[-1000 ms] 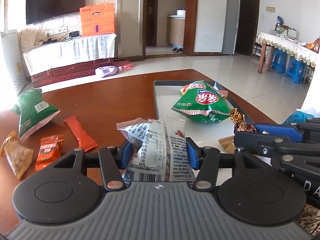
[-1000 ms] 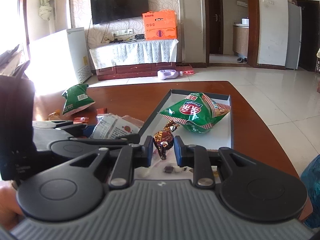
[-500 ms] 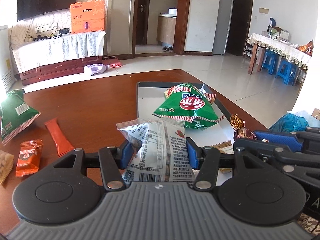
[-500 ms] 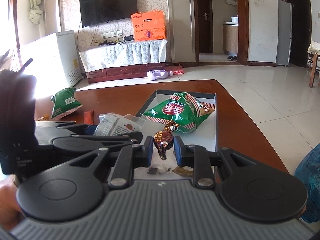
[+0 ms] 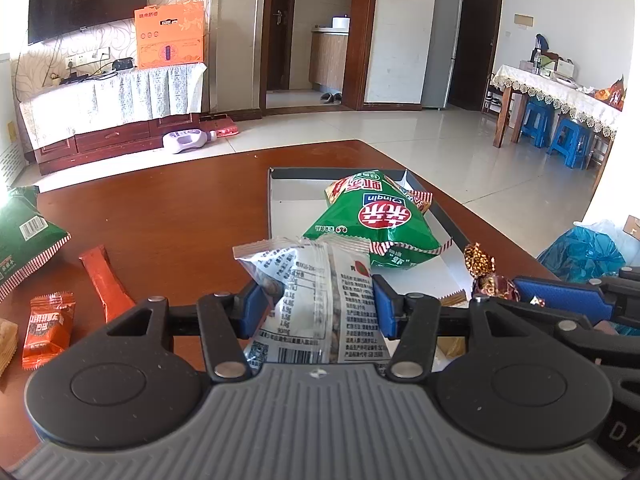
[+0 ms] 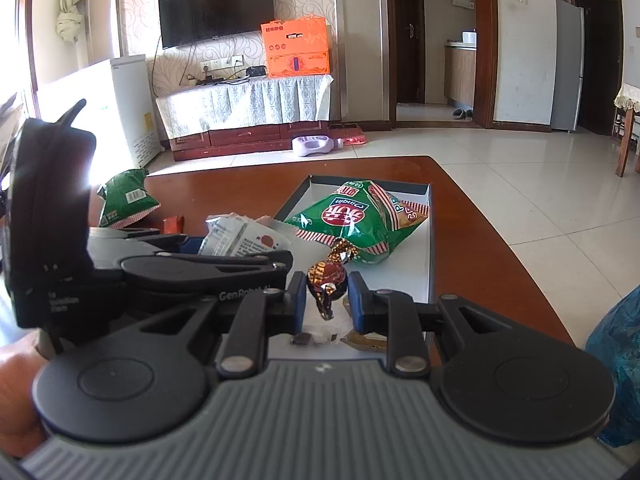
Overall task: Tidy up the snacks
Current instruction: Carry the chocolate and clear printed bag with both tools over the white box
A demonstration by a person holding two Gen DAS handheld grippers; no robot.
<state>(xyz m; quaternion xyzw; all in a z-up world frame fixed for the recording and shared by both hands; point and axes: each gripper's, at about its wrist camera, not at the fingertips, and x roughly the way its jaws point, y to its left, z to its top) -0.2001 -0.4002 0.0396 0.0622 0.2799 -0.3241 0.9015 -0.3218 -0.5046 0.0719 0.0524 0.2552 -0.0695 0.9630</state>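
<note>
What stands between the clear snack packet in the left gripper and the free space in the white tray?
The big green snack bag lies in the tray just beyond the clear packet held by the left gripper. Bare tray floor shows left of the bag and near the front; nothing visible blocks those spots.

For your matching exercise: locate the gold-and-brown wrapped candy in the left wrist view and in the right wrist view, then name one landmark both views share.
Left wrist view: the wrapped candy sits at the right edge of the picture, pinched in the right gripper, beside the tray.
Right wrist view: the wrapped candy is at centre, between the right gripper's jaws.
Shared landmark: the large green snack bag lying in the tray.
</note>
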